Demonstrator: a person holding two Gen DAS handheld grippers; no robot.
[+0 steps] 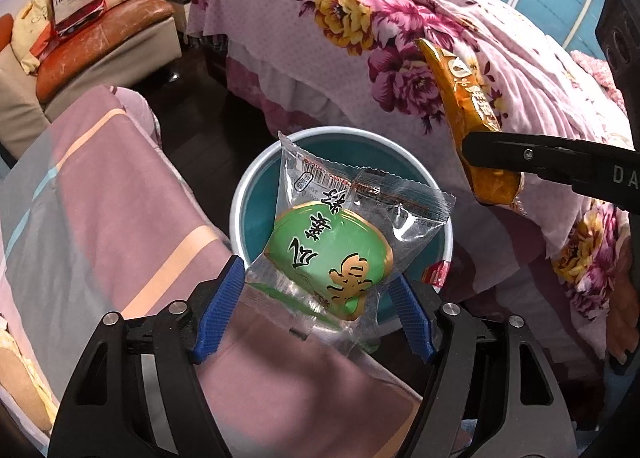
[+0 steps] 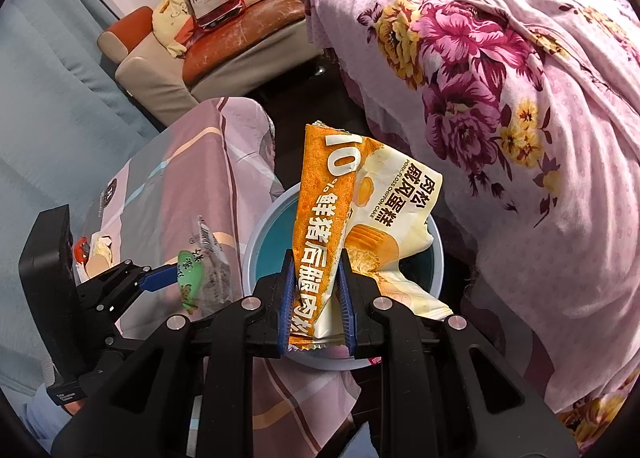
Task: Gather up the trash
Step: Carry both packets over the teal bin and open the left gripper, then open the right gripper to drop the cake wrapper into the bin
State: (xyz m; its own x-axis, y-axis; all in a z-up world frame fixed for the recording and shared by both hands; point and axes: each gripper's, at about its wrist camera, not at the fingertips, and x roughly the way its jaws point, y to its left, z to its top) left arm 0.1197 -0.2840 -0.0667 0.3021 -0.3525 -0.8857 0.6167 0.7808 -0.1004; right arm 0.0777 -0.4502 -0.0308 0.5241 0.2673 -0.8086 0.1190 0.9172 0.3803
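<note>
Left gripper, at six o'clock in its own view, has its jaws spread wide, with a green wrapper lying between them; whether the pads press on it I cannot tell. It hangs over the bin at centre. The right gripper has its jaws closed on an orange wrapper, which stands up over the same bin's rim. A striped sheet lies at nine o'clock, a floral bed at one o'clock, a sofa at eleven. The step in hand seems to be the drop. Next: let each wrapper go above the bin mouth, clear of the rim.
</note>
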